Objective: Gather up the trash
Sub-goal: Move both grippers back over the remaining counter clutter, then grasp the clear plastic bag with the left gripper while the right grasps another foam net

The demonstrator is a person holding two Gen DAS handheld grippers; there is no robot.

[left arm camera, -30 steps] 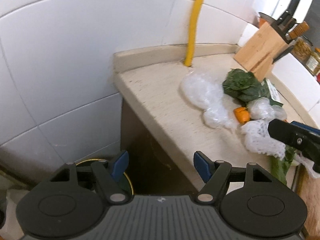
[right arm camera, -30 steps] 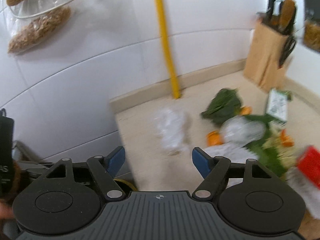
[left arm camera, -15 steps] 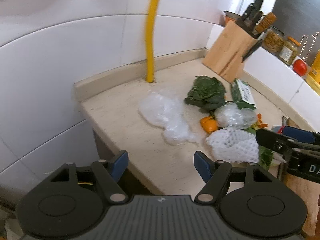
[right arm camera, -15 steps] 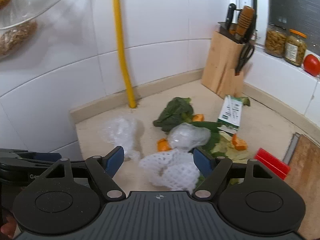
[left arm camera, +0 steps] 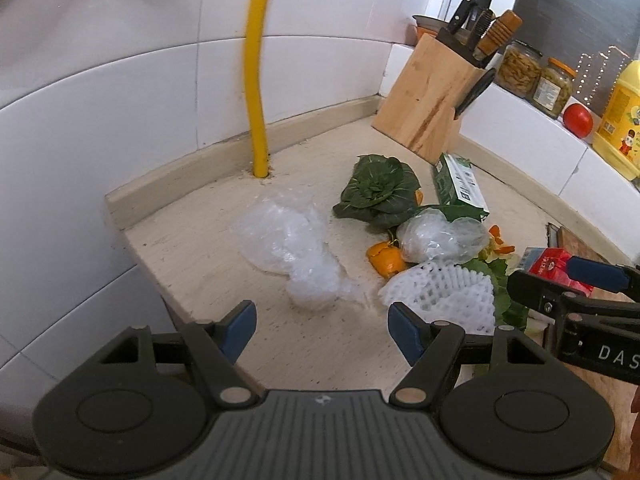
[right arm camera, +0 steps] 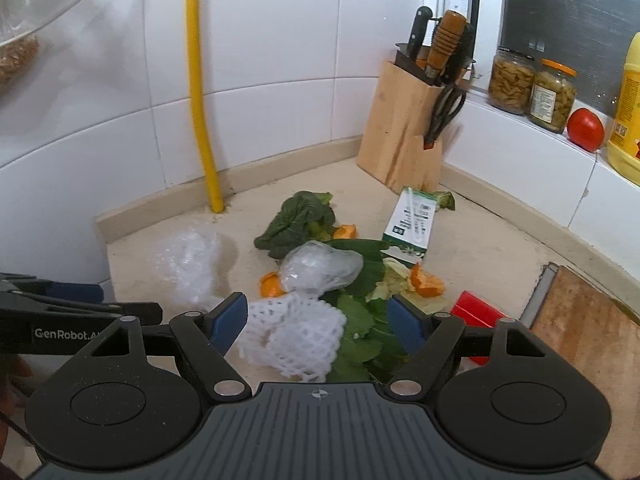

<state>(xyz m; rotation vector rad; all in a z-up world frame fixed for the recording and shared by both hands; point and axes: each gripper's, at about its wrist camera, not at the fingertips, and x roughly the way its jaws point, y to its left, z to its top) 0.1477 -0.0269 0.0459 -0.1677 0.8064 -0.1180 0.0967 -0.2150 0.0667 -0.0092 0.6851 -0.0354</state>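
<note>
The left gripper sits at the bottom of the left wrist view with its jaws well apart and nothing between them; bare desk shows in the gap. The right gripper fills the bottom of the right wrist view, its jaws likewise spread wide and gripping nothing. The white foam net lies on the desk just beyond them, seen in the gap between the blue pads, but the pads do not press on it.

The trash is heaped in the middle of both views, on the beige desk in the tiled corner. In the left wrist view a crumpled clear plastic wrap lies centre frame, apart from the rest. To its right are a piece of orange peel, a clear plastic bag, a dark leafy green and a green and white carton. A red carton lies at the right edge, partly behind the right gripper's arm.

In the right wrist view more orange peel and loose leaves lie centre right. A yellow pipe runs up the wall at upper left, and a wooden knife block stands at upper right. A wooden cutting board lies at the right edge.
</note>
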